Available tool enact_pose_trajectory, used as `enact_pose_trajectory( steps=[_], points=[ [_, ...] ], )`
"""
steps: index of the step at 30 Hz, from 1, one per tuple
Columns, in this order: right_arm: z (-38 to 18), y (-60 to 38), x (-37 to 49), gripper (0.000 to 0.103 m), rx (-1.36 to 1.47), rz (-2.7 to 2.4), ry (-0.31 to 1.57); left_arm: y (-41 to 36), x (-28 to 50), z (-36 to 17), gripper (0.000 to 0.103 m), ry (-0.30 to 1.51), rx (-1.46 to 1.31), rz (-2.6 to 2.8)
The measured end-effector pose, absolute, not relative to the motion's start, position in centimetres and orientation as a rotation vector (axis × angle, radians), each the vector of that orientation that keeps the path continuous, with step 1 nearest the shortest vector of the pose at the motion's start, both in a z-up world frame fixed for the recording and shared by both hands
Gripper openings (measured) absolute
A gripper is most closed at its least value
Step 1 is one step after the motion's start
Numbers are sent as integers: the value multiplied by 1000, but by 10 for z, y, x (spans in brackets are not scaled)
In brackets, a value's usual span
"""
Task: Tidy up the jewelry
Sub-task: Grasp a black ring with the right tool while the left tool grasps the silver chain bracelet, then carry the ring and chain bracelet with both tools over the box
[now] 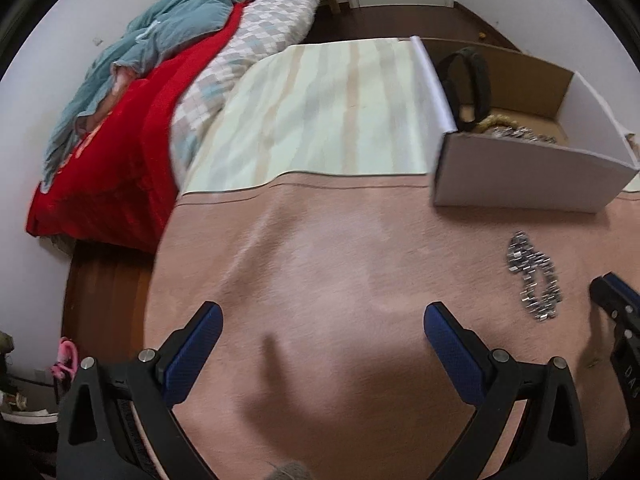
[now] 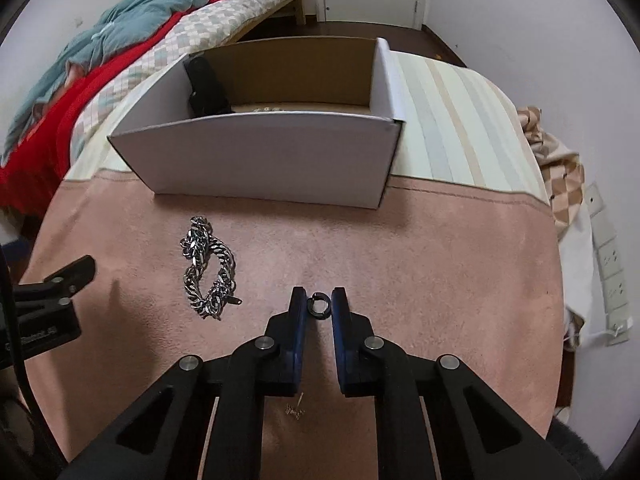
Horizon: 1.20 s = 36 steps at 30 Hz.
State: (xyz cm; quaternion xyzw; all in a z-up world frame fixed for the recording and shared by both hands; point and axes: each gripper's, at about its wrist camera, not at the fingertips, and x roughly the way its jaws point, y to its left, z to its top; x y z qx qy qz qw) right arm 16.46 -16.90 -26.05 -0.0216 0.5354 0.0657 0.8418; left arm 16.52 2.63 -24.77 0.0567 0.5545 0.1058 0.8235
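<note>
A silver chain (image 2: 210,269) lies in a heap on the pink cloth (image 2: 420,248); it also shows in the left wrist view (image 1: 534,278). My right gripper (image 2: 319,302) is nearly closed around a small dark ring (image 2: 319,303) held between its blue pads. My left gripper (image 1: 322,316) is open and empty over bare pink cloth (image 1: 320,240), left of the chain. A white cardboard box (image 2: 272,156) stands behind the chain, with a dark strap (image 2: 206,88) and some jewelry inside. The box also shows in the left wrist view (image 1: 532,176).
The cloth lies on a table with a striped mat (image 1: 320,112). A bed with red and teal bedding (image 1: 120,120) stands to the left. A checked cloth (image 2: 556,160) and a power strip (image 2: 608,256) lie to the right. Tiny metal bits (image 2: 294,410) lie near my right gripper.
</note>
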Motion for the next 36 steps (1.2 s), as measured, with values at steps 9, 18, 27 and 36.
enact_pose_trajectory(
  steps=[9, 18, 27, 36],
  points=[
    [-243, -215, 161, 13, 77, 61, 1114, -27, 201, -254, 95, 1234, -30, -2],
    [-243, -231, 159, 13, 99, 32, 1121, -66, 205, -259, 6, 1233, 56, -145],
    [-209, -228, 154, 13, 164, 79, 1061, -36, 186, -204, 5, 1167, -58, -194],
    [-136, -218, 178, 13, 207, 203, 971, -29, 200, -109, 5, 1029, -83, -288]
  ],
)
